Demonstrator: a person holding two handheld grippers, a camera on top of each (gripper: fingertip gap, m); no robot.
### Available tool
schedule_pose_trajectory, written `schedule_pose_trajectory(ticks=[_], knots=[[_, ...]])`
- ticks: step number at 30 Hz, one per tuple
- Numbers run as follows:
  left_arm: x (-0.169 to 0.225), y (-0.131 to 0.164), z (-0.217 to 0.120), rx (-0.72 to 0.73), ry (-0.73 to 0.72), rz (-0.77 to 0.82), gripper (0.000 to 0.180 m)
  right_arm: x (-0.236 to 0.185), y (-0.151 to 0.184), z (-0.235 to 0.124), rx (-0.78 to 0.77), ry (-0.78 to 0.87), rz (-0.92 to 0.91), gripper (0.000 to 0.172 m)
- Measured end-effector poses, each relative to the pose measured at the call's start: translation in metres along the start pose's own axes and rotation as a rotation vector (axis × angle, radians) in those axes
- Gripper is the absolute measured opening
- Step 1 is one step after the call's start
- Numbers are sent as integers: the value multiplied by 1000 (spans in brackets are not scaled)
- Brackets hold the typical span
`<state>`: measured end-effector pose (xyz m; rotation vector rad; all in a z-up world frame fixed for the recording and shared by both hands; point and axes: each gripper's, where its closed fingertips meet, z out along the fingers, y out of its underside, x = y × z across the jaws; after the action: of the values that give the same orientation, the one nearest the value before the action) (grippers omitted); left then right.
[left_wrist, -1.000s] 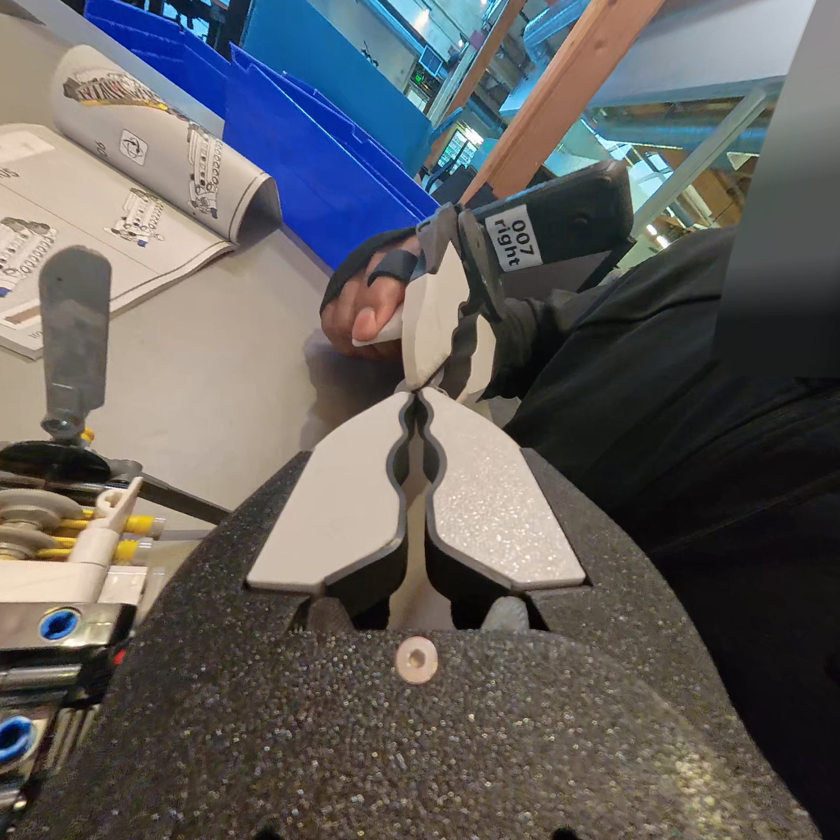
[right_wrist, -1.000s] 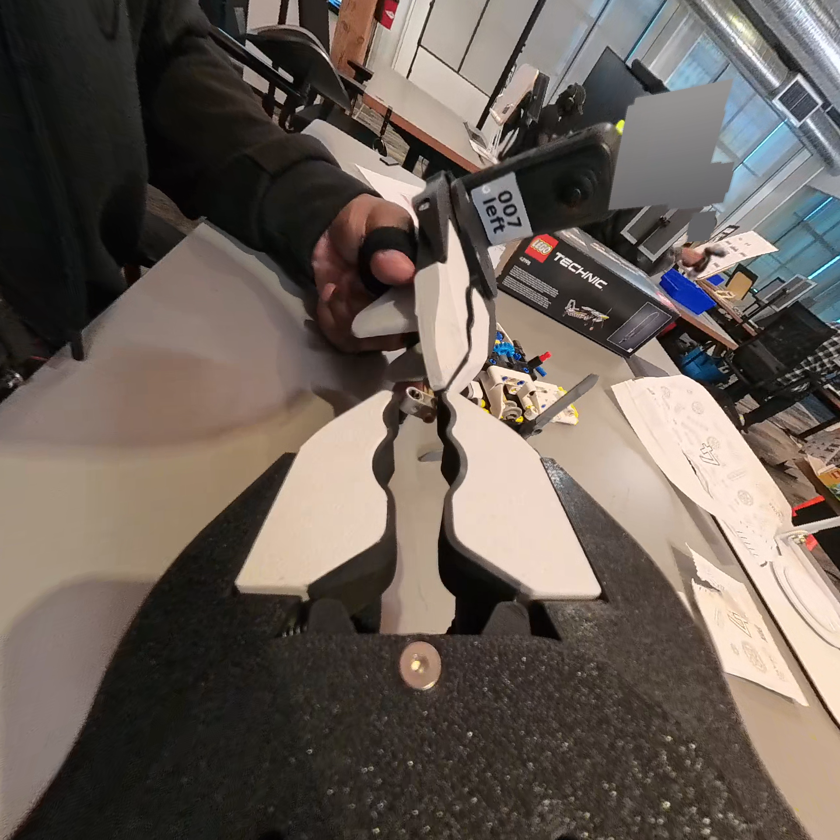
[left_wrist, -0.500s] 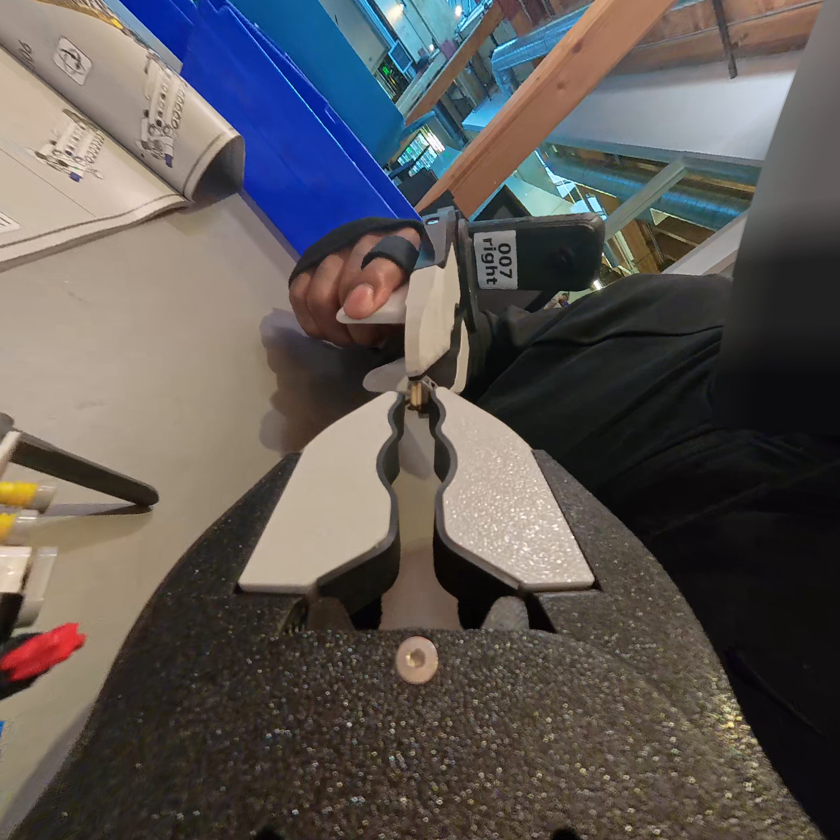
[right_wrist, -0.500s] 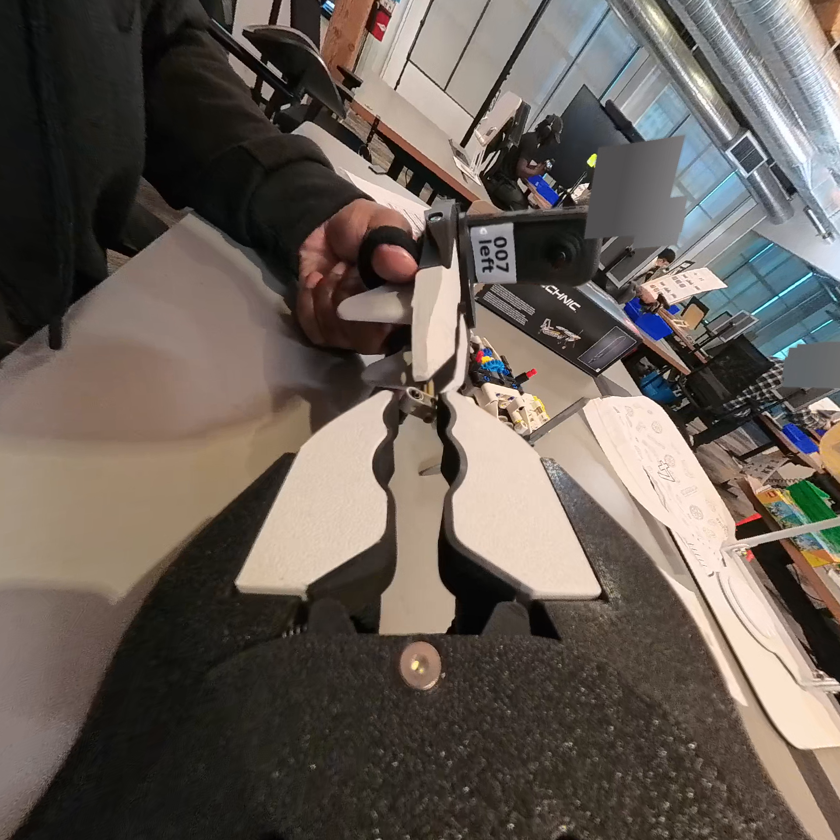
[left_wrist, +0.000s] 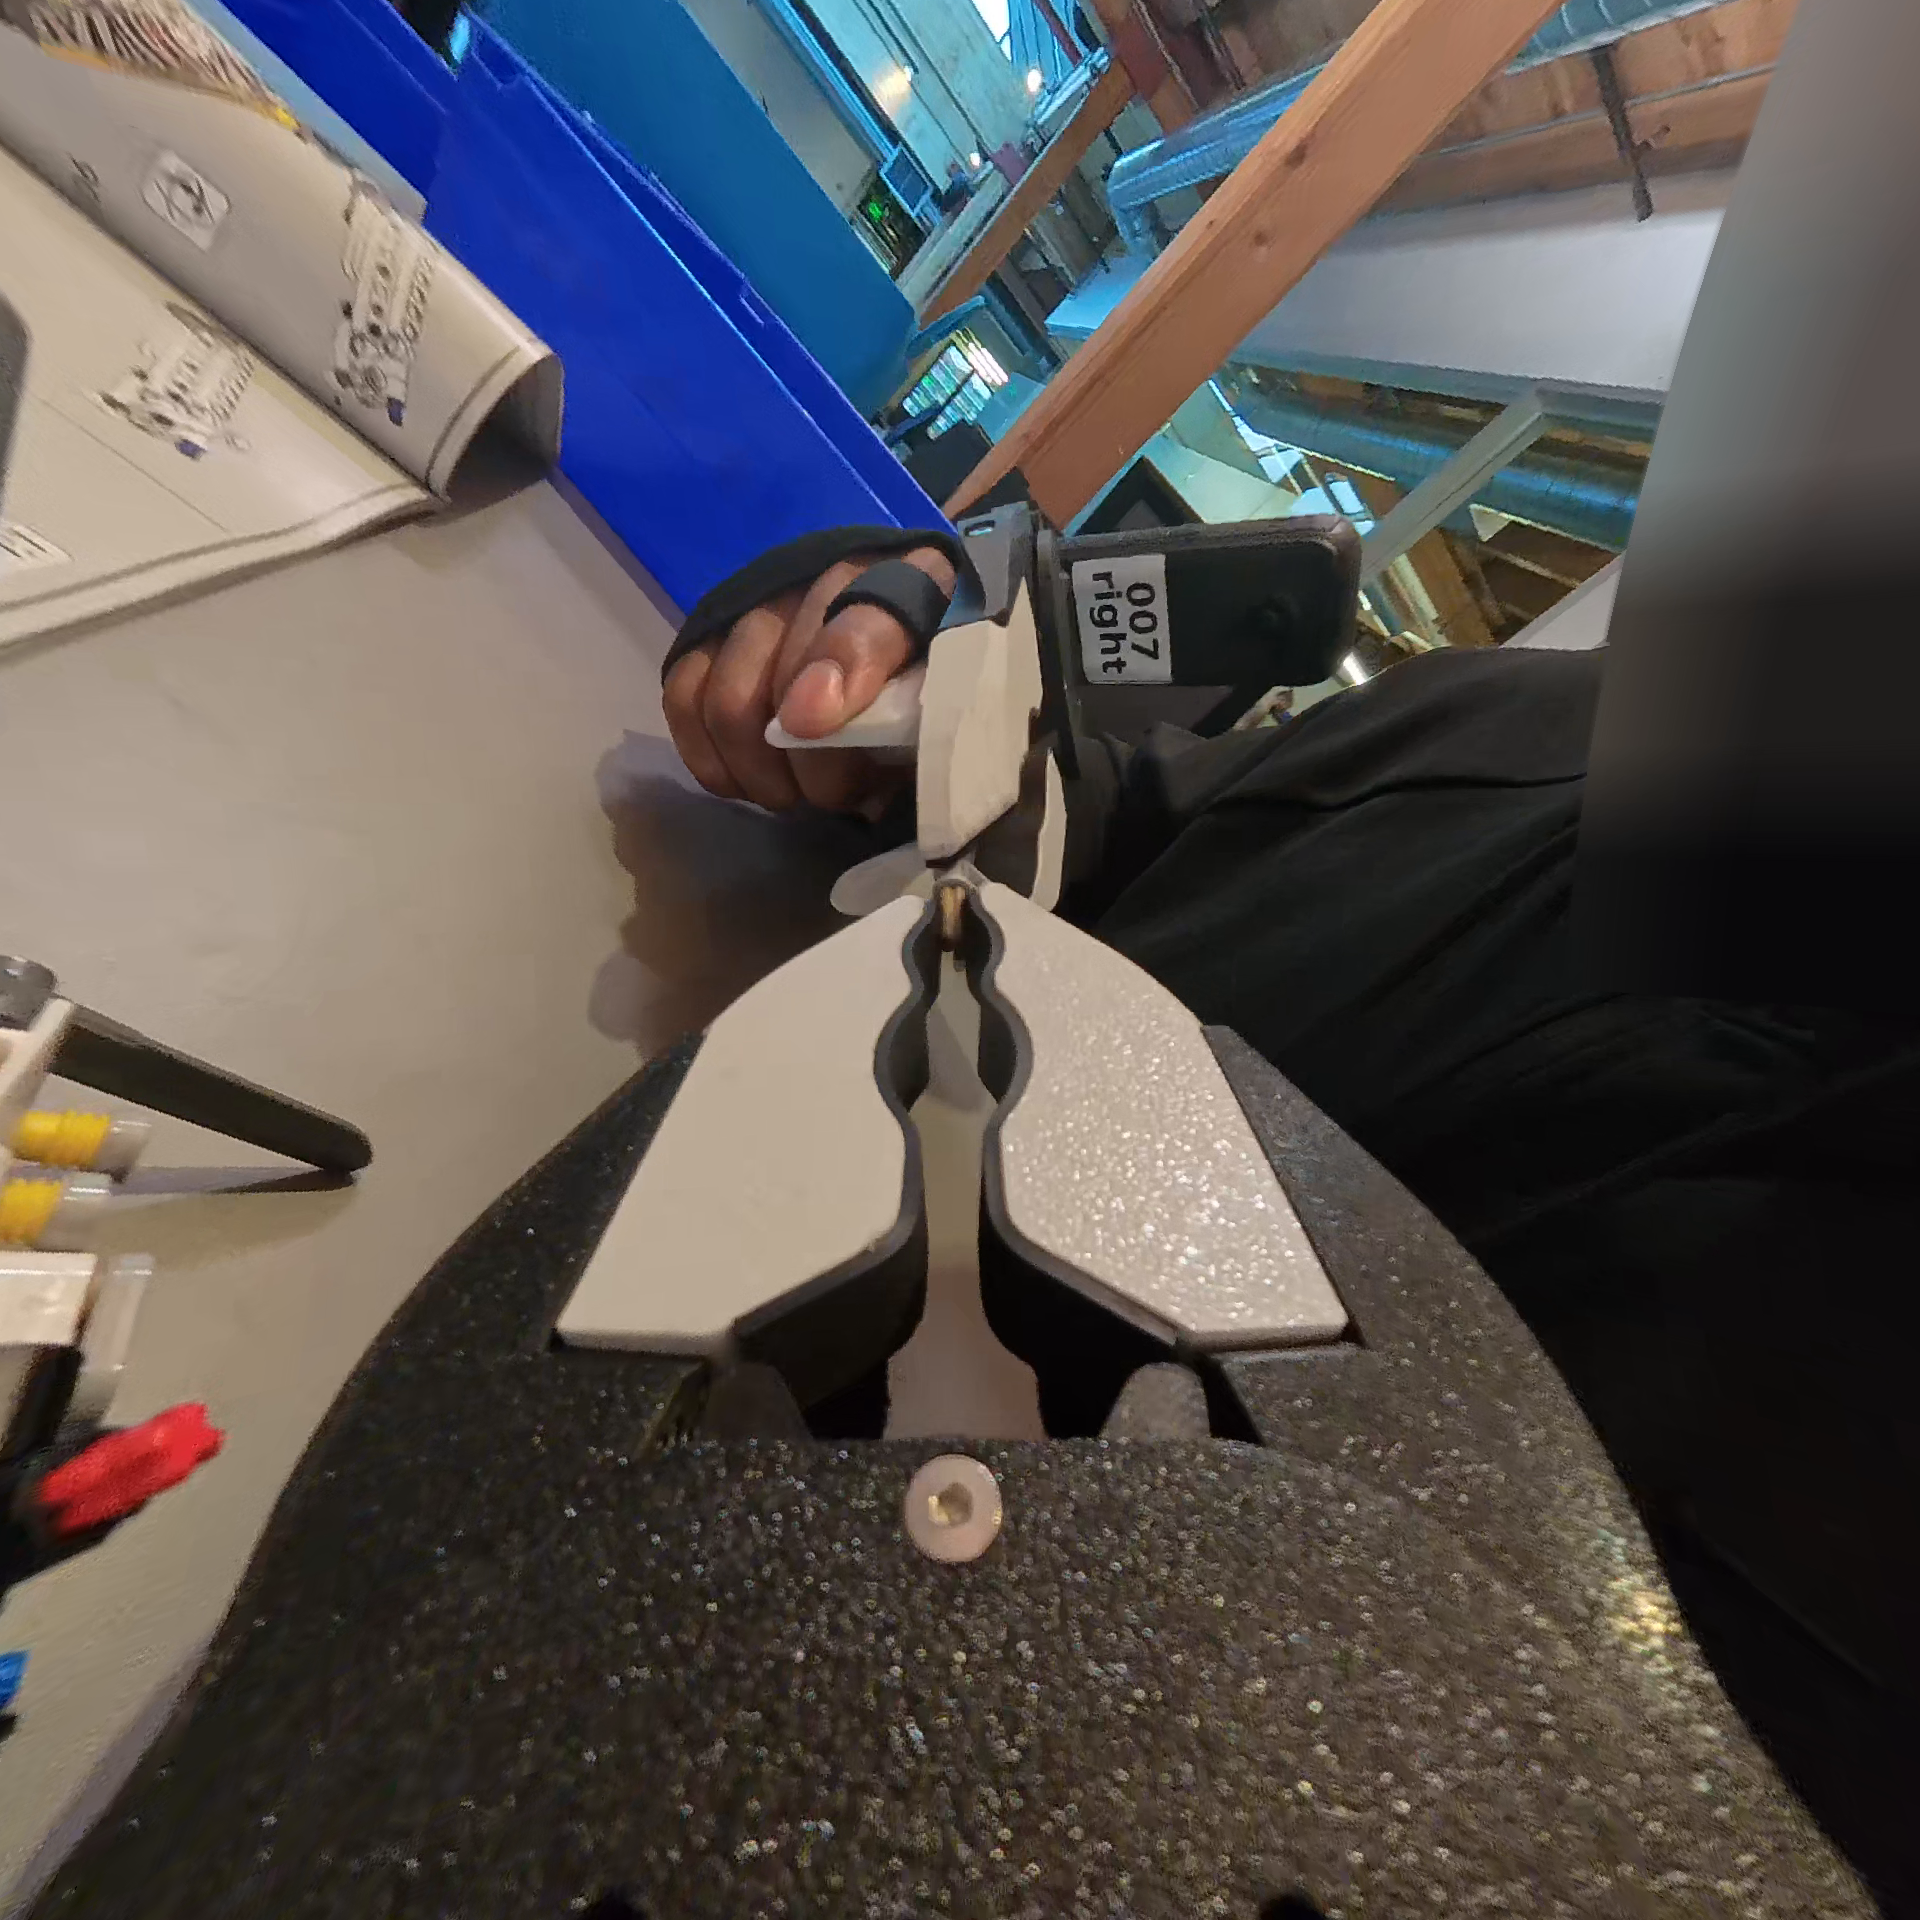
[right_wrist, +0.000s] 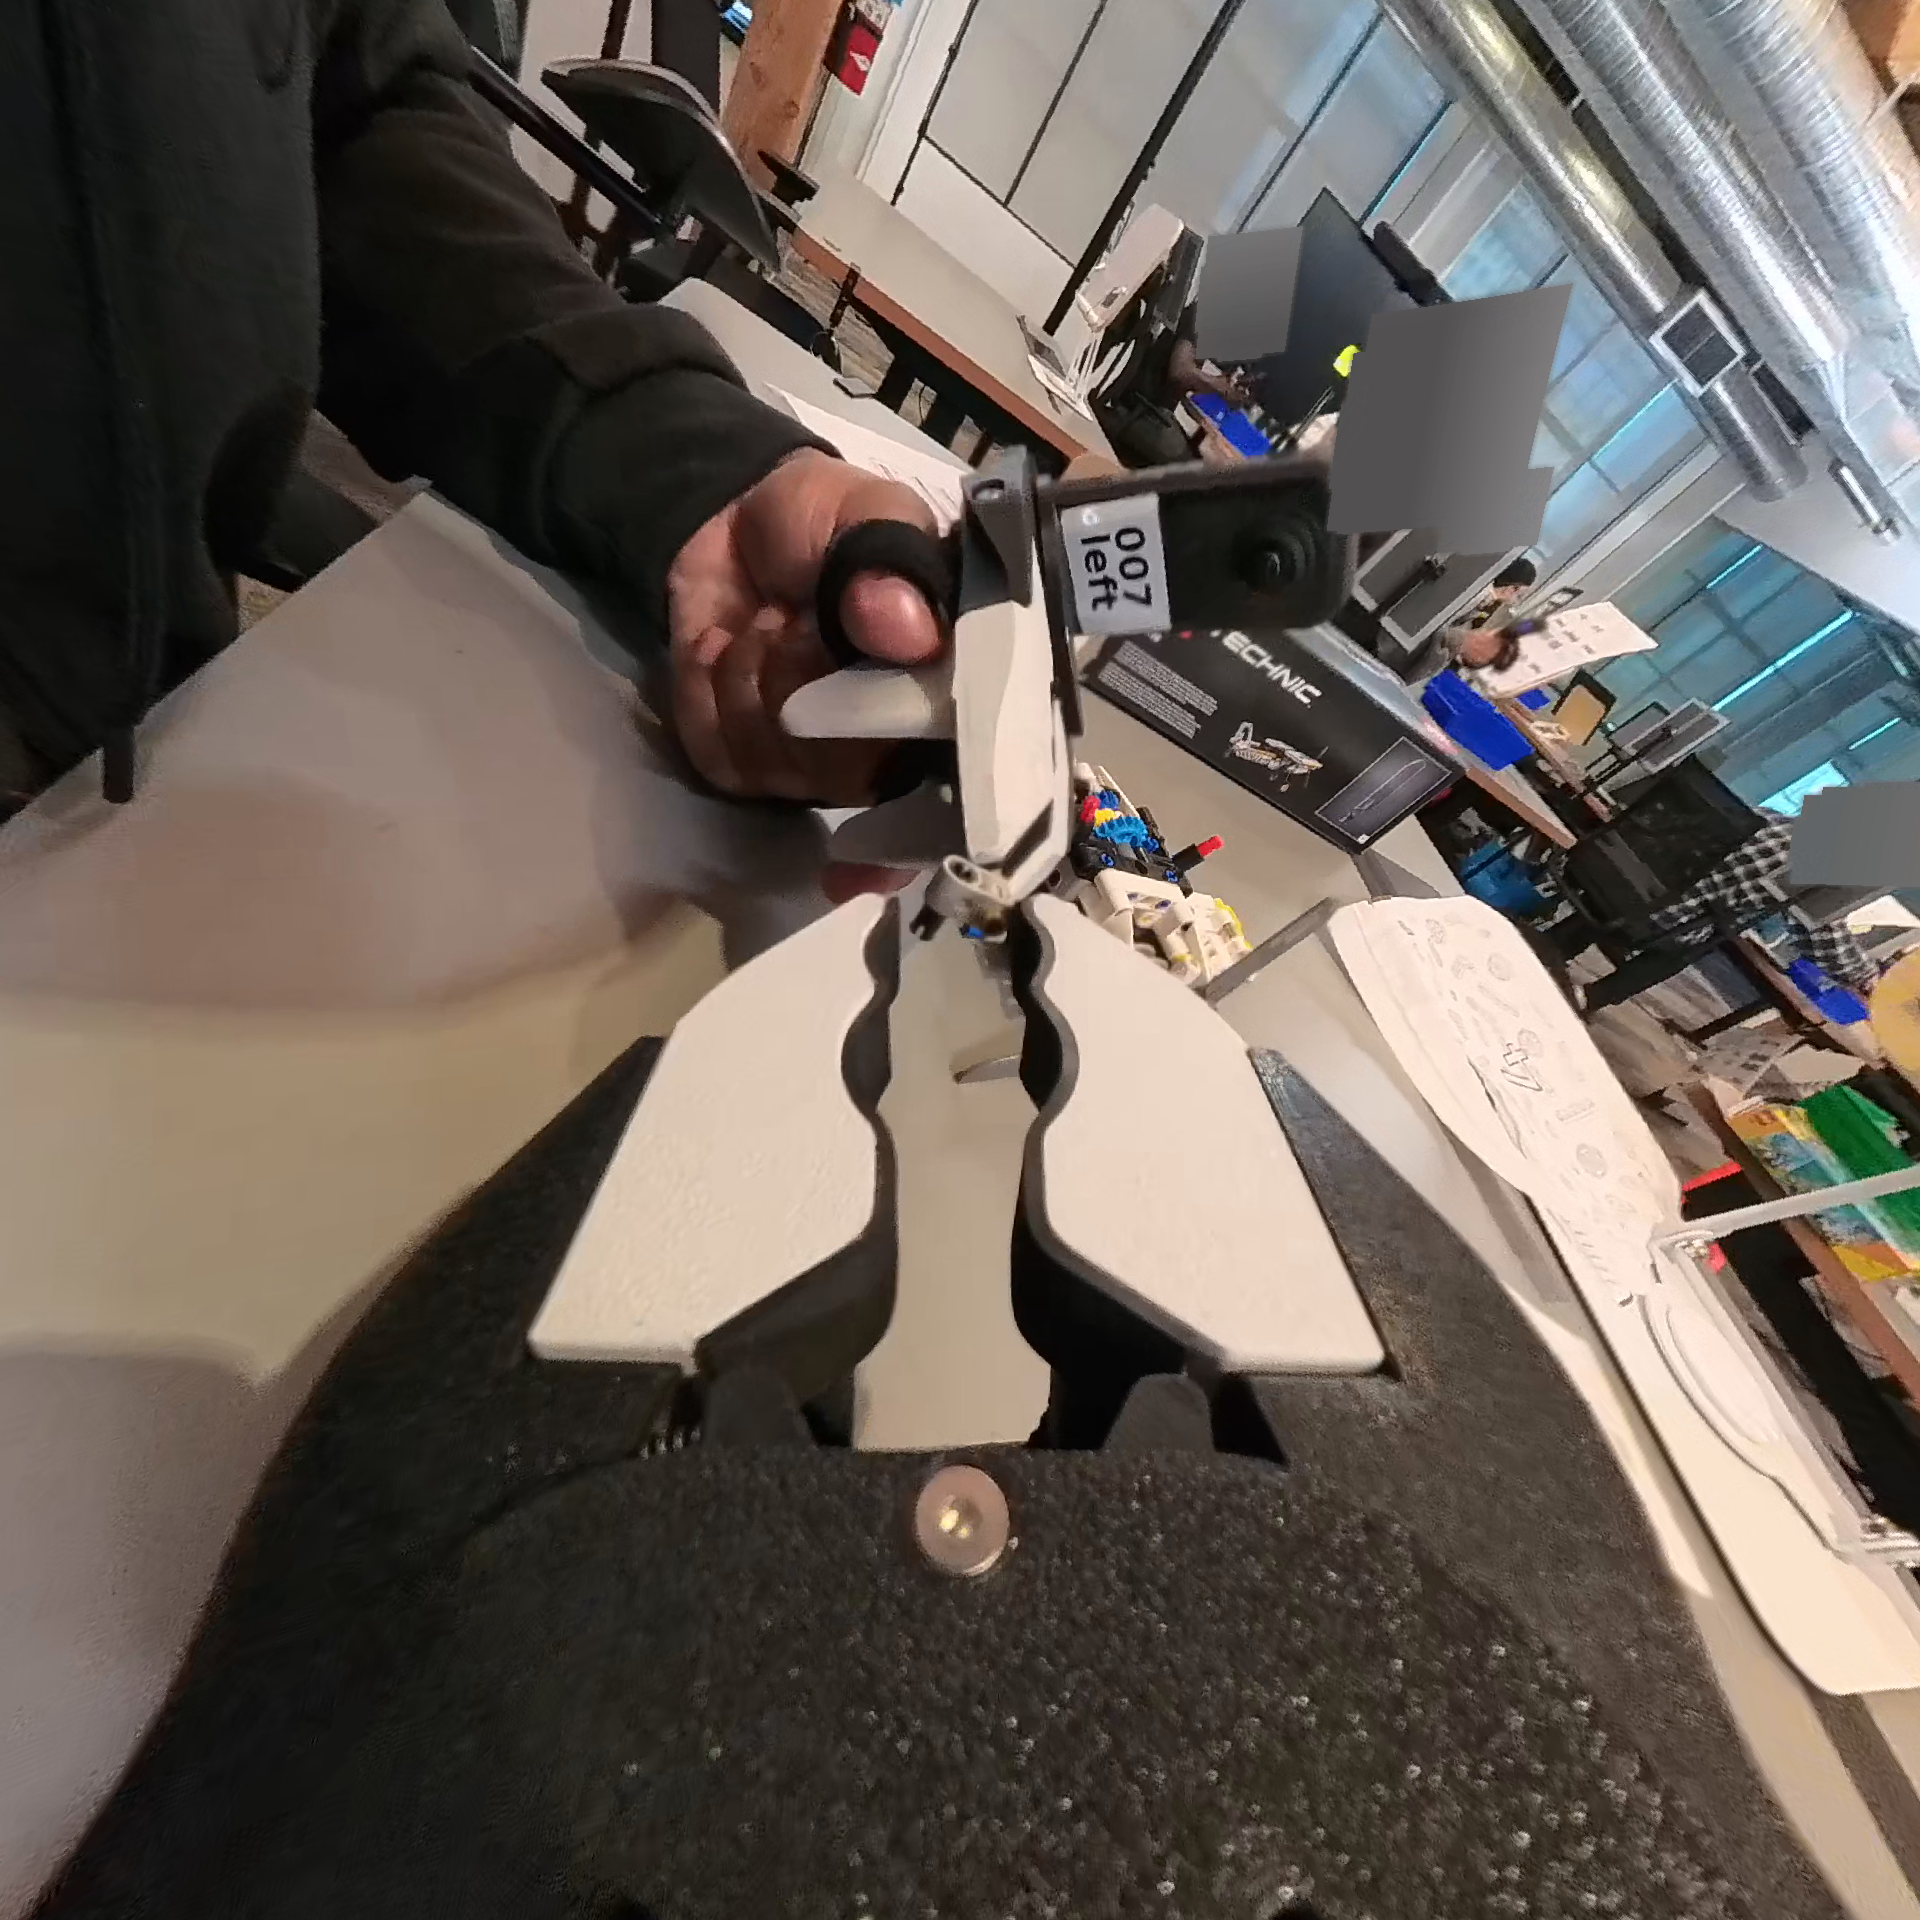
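My left gripper (left_wrist: 951, 914) is shut on a small tan pin (left_wrist: 948, 920) right at its fingertips. In the right wrist view this pin belongs to a small grey connector piece (right_wrist: 971, 883) with a black and a blue pin, held at the left gripper's tips (right_wrist: 1006, 881). My right gripper (right_wrist: 956, 909) faces it tip to tip. Its fingers stand apart on either side of the piece and do not seem to press on it. In the left wrist view the right gripper (left_wrist: 951, 857) comes down from above, held by a hand (left_wrist: 790, 696). Both hover over the grey table (left_wrist: 312, 831).
A partly built white brick model (right_wrist: 1153, 904) stands just behind the grippers and shows at the left edge (left_wrist: 52, 1195). An open instruction booklet (left_wrist: 208, 312) and blue bins (left_wrist: 623, 343) lie farther off. A black box (right_wrist: 1278, 727) and paper sheets (right_wrist: 1486, 1039) lie to the right. Less than 4 cm separates the two grippers' tips.
My left gripper opened, then closed on the tan pin of the grey piece. My right gripper, shut on that piece before, has spread its fingers. Both grippers rose a little from the table.
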<state>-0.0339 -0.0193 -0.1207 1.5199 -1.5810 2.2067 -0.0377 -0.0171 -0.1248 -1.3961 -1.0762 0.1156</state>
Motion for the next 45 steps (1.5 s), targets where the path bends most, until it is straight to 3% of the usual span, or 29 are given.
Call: schedule_pose_trajectory(ticks=[12, 32, 45], knots=[[-4, 4, 1, -36, -134, 282, 6, -2, 3, 1, -14, -44, 95, 15], [6, 15, 8, -87, -37, 215, 6, -16, -4, -3, 47, -189, 124, 15], [-9, -1, -2, 2, -200, 317, 6, 5, 9, 3, -112, -2, 78, 16]])
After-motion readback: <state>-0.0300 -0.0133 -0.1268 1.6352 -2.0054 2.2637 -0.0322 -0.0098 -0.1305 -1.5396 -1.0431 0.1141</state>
